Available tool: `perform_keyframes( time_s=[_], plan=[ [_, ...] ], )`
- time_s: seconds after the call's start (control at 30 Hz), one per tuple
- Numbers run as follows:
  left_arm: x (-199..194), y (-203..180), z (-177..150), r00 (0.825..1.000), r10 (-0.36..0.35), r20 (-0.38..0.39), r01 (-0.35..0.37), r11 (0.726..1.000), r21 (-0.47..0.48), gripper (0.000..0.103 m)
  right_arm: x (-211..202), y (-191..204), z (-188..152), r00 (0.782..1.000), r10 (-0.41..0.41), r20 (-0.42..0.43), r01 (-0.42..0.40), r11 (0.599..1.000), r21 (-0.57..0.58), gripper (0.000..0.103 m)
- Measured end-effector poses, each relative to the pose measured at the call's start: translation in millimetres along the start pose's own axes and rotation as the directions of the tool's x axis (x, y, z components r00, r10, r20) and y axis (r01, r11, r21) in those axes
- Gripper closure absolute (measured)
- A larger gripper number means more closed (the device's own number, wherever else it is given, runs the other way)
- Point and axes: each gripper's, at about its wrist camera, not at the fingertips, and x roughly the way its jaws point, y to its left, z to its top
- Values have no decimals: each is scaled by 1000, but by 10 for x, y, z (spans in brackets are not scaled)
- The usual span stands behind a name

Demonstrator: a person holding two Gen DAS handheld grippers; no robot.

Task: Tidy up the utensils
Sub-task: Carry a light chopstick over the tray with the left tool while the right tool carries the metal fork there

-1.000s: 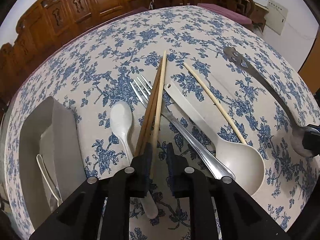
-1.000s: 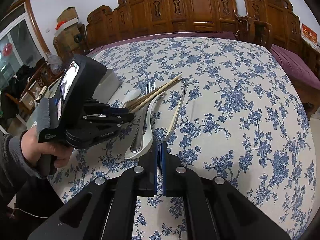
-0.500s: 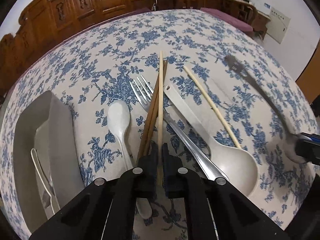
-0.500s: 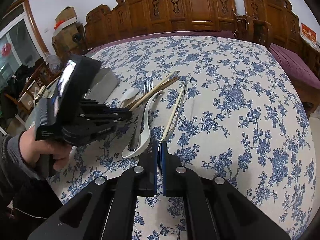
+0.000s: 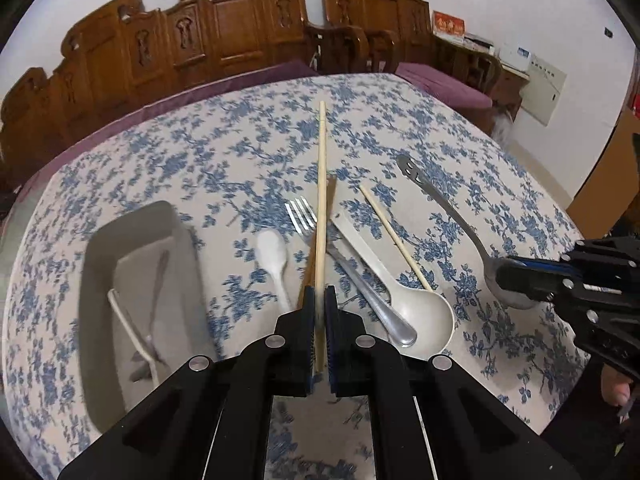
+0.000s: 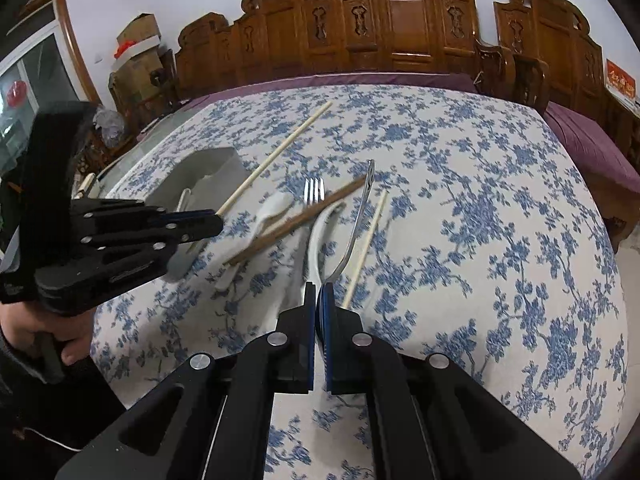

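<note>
Left gripper [image 5: 319, 312] is clamped on one pale chopstick [image 5: 321, 184], gripped near its end, so the long free length sticks out far forward above the bench [image 5: 460, 136]. Risk: it pivots or slips between the pads during the swing left to the grey tray [image 5: 96, 264], or its tip snags the fork [image 5: 300, 216] and brown chopsticks [image 6: 296, 220] below.

Right gripper [image 6: 318, 308] is clamped on the bowl of a steel spoon [image 5: 440, 204]; thin edge grip, could twist out. The second pale chopstick [image 5: 394, 236] lies across the white ladle [image 5: 416, 312], so a careless grab there would drag both.

Versus 1 s ago: the left gripper stood apart around the chopstick on the bench; now it is closed and the stick is lifted, spoon too.
</note>
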Motion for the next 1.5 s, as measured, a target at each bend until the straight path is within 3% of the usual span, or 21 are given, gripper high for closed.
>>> perform_keyframes(
  time_s=[0.53, 0.97, 1.5],
  plan=[
    [-518, 646, -254, 997, 46, 65, -40, 995, -94, 99, 247, 707, 387, 997, 69, 22, -68, 996, -51, 99],
    [-353, 1257, -568, 999, 51, 7, -48, 971, -233, 99, 590, 1313, 589, 994, 109, -10, -109, 987, -115, 99],
    [-242, 1515, -610, 999, 47, -18, -51, 956, -288, 99, 921, 1601, 696, 991, 122, -54, -127, 985, -119, 99]
  ],
)
